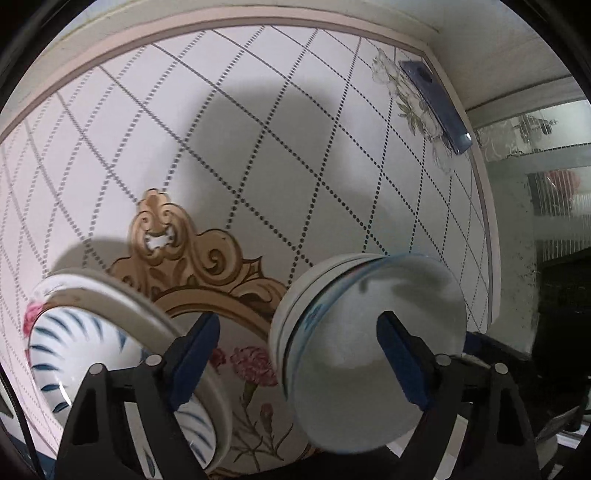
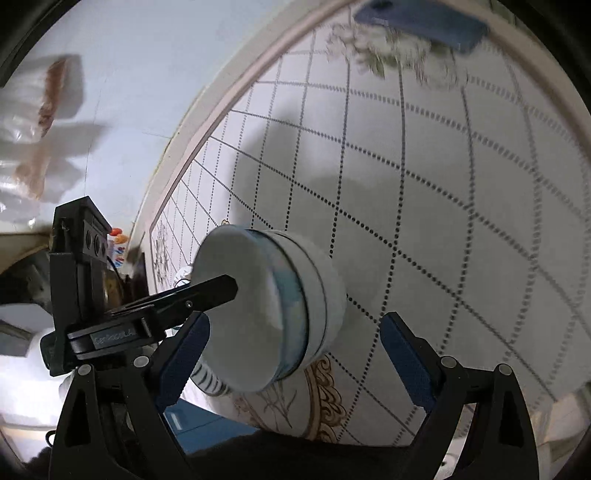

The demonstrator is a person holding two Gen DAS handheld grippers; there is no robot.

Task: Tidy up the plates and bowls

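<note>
A stack of white bowls with blue rims [image 1: 369, 339] stands on the patterned table [image 1: 258, 129]; it also shows in the right wrist view [image 2: 273, 310]. My left gripper [image 1: 299, 354] is open, its right finger [image 1: 402, 358] in front of the stack. A blue-striped bowl resting on a flowered plate [image 1: 110, 332] lies at the lower left, beside the left finger [image 1: 195, 350]. My right gripper [image 2: 295, 358] is open, with the stack between and just beyond its fingers. The left gripper's body [image 2: 110, 306] shows at the left, one finger reaching over the top bowl.
A blue phone [image 1: 436, 103] lies near the table's far right edge, also in the right wrist view [image 2: 424, 22]. A glass cabinet [image 1: 535, 221] stands to the right. Clear plastic packaging [image 2: 37, 129] lies on the pale surface left of the table.
</note>
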